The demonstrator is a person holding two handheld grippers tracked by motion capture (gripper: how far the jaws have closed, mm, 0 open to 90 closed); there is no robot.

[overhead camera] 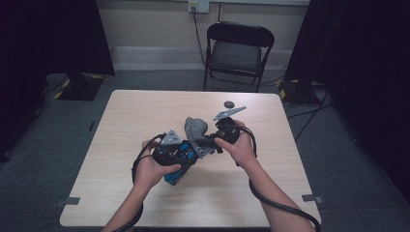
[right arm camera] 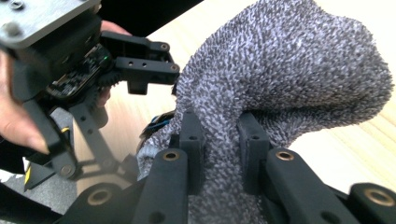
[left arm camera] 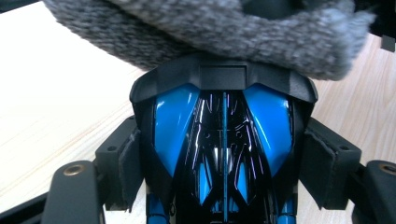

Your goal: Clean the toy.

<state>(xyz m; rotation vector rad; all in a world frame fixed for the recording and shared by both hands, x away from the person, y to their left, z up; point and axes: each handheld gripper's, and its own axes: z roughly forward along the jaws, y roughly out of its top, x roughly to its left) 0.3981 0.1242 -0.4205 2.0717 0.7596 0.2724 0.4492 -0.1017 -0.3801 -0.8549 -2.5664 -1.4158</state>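
A blue and black toy car (overhead camera: 175, 173) is held over the middle of the table, clamped by its sides in my left gripper (overhead camera: 186, 153). In the left gripper view the pads (left arm camera: 129, 163) press against the car (left arm camera: 223, 140). A grey knitted cloth (left arm camera: 210, 32) lies across the car's far end. My right gripper (overhead camera: 213, 142) is shut on that cloth (overhead camera: 196, 129), and the cloth's bulk stands up above the jaws. In the right gripper view the cloth (right arm camera: 289, 70) bunches between the jaws of my right gripper (right arm camera: 220, 144), with the left gripper (right arm camera: 140, 70) just beyond.
The light wooden table (overhead camera: 145, 111) carries a small dark round object (overhead camera: 228, 104) near its far edge. A black folding chair (overhead camera: 237, 50) stands behind the table. Dark stands and cables flank both sides on the grey floor.
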